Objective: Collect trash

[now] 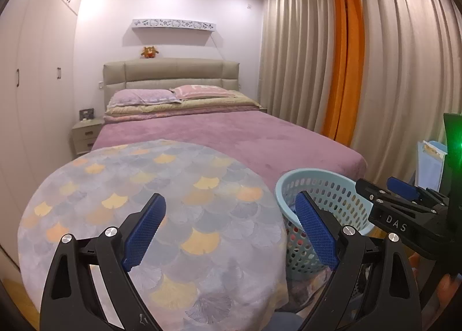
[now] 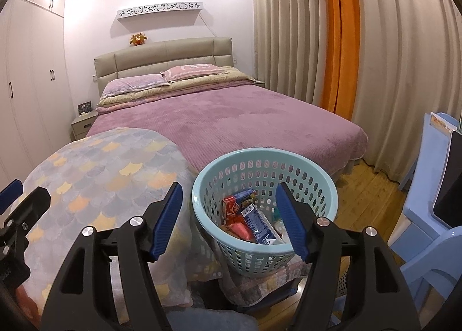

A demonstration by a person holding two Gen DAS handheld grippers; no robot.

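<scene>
A light blue perforated basket (image 2: pixel 320 183) stands on a low patchwork-covered seat beside the round table. Inside lie a red carton (image 2: pixel 238 203), a blue-and-white carton (image 2: pixel 260 225) and a pink wrapper (image 2: pixel 242 230). My right gripper (image 2: pixel 228 201) hovers open just above the basket's near rim, nothing between its blue pads. My left gripper (image 1: pixel 232 215) is open and empty over the right part of the round table (image 1: pixel 121 175), which is covered with a scale-patterned cloth. In the left wrist view the basket (image 1: pixel 332 189) sits right of the table. I see no loose trash on the cloth.
A bed with a purple cover (image 2: pixel 231 123) fills the middle of the room. Beige and orange curtains (image 2: pixel 332 42) hang on the right. A blue plastic chair (image 2: pixel 427 186) stands at the right on the wooden floor (image 2: pixel 366 195). White wardrobes (image 1: pixel 34 85) line the left wall.
</scene>
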